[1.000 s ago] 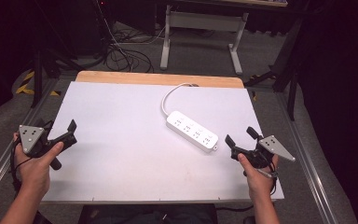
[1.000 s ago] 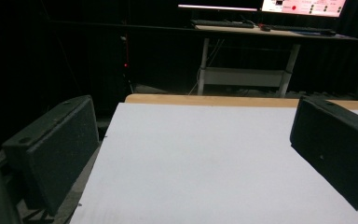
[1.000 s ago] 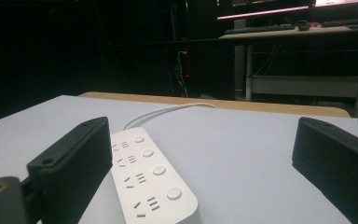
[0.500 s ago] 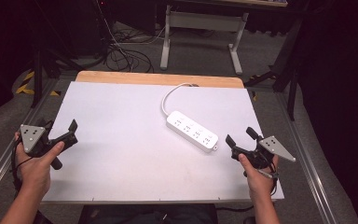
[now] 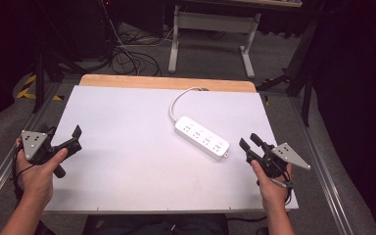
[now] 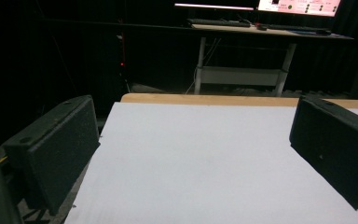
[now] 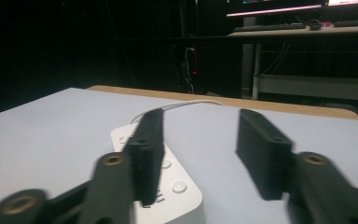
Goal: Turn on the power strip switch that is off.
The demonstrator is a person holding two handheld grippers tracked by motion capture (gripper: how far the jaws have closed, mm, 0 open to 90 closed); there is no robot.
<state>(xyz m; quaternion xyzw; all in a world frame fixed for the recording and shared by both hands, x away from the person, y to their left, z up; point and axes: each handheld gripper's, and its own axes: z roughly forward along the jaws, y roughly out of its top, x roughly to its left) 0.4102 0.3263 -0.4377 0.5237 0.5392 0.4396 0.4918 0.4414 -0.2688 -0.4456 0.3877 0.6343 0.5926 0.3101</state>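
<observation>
A white power strip is seen lying on the white table — right of centre. Both grippers — left gripper, right gripper — are held with jaws apart, empty.

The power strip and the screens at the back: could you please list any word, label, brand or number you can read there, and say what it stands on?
No text can be read in any view.
Power strip: faint marks near its end in the right gripper view, too blurred to read.
Monitors on the far desk: bright content, too small to read.
Grey plates on each hand-held gripper: holes, no lettering.
</observation>
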